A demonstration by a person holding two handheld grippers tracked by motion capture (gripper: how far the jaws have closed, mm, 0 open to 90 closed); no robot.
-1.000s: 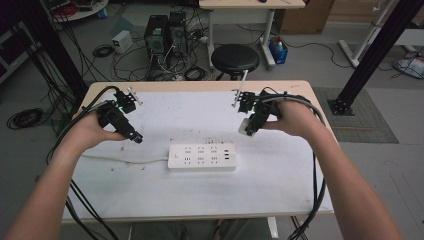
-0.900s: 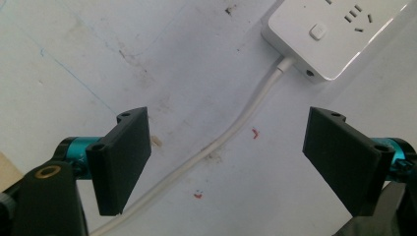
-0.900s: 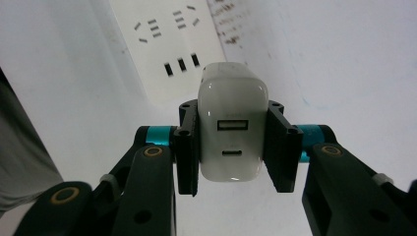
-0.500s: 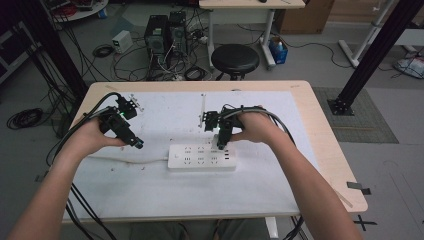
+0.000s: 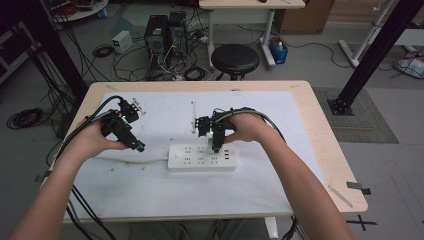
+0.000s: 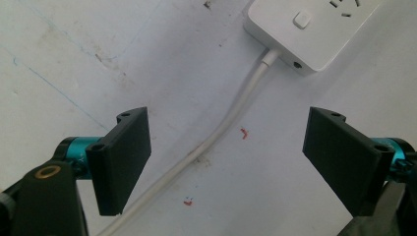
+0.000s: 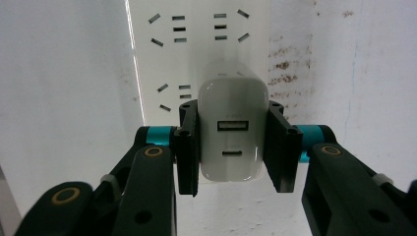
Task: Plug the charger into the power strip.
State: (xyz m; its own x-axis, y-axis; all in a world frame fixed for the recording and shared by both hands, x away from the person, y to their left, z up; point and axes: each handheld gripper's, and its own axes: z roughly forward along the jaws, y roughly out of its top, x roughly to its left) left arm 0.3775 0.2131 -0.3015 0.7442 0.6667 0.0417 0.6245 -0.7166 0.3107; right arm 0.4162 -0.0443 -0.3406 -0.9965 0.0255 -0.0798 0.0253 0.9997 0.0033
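Note:
A white power strip (image 5: 202, 158) lies flat in the middle of the table, its cord (image 5: 130, 159) running left. My right gripper (image 7: 232, 147) is shut on a white charger block (image 7: 231, 129) with two ports on its back, held just over the strip's sockets (image 7: 196, 44). In the high view that gripper (image 5: 216, 146) points down at the strip's right half. My left gripper (image 6: 226, 164) is open above the white cord (image 6: 216, 137), near the strip's switch end (image 6: 307, 27). In the high view it (image 5: 136, 145) sits left of the strip.
A white sheet (image 5: 150, 190) covers the wooden table (image 5: 325, 150). A thin white stick (image 5: 193, 117) lies behind the strip. Black cables (image 5: 90, 125) trail from both grippers. A stool (image 5: 235, 57) and computer gear (image 5: 165, 32) stand on the floor beyond the table.
My right gripper has carried the charger left and down from the table's right side to just above the power strip. The left gripper has shifted slightly toward the strip's cord.

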